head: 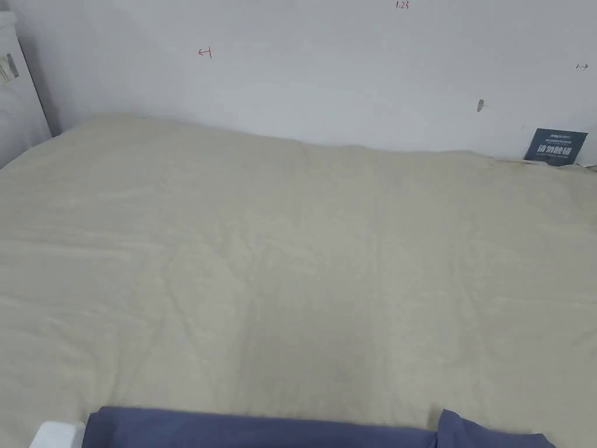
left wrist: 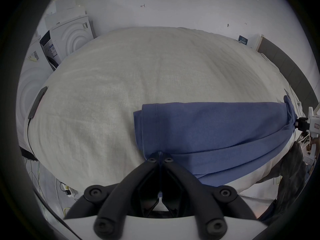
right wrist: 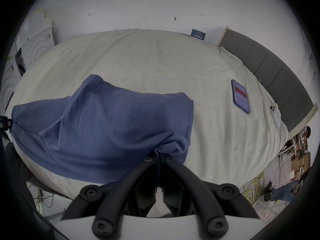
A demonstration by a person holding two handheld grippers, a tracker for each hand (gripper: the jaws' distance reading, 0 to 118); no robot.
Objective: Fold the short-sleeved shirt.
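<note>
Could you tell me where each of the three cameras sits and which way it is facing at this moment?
Head view: on the person's head, looking down across the bed toward the wall; the blue shirt crosses the bottom edge.
Left gripper view: rides the left gripper, facing the wall; its jaws pinch the shirt's near left corner.
Right gripper view: rides the right gripper, facing the wall; its jaws pinch the near right corner, a phone to the right.
Shared: shirt, bed, wall.

Soft matt blue knit shirt (right wrist: 107, 122) on a wrinkled, matt cream cloth bedsheet (head: 303, 245); matt black plastic fingers (left wrist: 151, 160)
</note>
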